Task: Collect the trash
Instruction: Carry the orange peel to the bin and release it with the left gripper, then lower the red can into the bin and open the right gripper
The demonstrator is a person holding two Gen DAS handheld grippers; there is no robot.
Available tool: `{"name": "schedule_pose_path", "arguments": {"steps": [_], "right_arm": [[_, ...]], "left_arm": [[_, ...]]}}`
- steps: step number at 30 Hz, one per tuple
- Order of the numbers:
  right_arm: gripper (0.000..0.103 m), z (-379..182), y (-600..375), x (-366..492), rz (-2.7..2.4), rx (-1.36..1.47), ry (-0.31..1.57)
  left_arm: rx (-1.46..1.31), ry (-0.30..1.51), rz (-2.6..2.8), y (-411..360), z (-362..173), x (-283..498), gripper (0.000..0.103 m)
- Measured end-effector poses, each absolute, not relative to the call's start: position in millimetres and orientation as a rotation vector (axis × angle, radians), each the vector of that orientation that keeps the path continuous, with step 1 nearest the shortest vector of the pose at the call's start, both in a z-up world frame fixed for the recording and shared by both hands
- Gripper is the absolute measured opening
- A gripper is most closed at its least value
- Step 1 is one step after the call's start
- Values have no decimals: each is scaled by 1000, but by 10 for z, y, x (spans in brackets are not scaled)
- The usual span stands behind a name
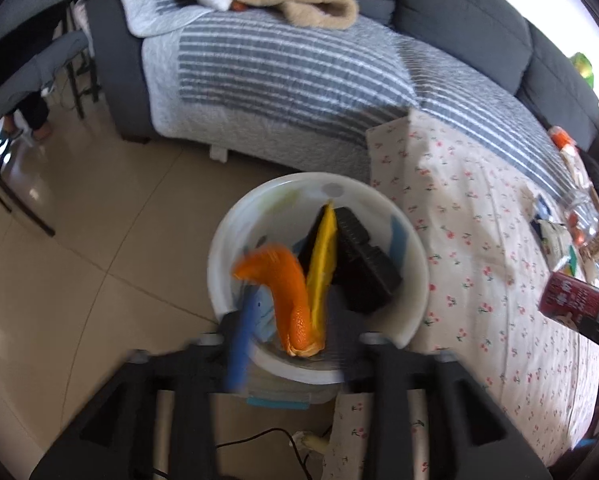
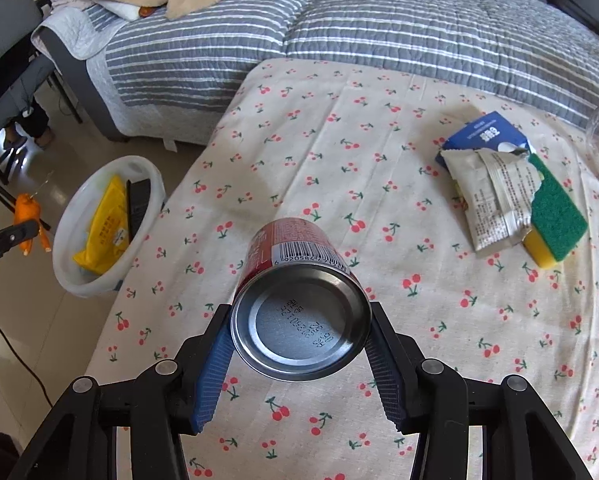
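A: Left gripper (image 1: 283, 344)?
B: Jaws parted above white bin (image 1: 415, 280) on floor beside surface's left edge; orange peel (image 1: 287, 288) loose between them.
A: Right gripper (image 2: 301, 344)?
B: Clamped on red can (image 2: 299, 280), over cherry-print surface (image 2: 379, 120).

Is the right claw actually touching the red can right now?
Touching. In the right wrist view, the right claw has both blue pads pressed against opposite sides of the red can, which is lifted off the cherry-print tablecloth.
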State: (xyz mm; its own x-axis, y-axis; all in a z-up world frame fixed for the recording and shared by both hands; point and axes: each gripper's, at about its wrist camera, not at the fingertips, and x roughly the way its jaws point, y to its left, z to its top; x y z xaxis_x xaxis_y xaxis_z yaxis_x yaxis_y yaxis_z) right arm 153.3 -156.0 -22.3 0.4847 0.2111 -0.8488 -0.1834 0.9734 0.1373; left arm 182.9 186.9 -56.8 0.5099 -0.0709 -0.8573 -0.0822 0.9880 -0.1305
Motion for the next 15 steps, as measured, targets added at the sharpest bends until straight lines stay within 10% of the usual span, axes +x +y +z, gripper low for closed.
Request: {"name": "schedule_pose_path", "arguments": {"steps": [2, 15], "right_arm": [[56, -229, -1556, 1528, 239, 26, 1039], [56, -173, -1078, 1540, 332, -1, 1049]], "left_arm": [[-177, 1051, 28, 1919, -567, 1819, 83], [-118, 1094, 109, 2188, -486, 1668, 100]]}}
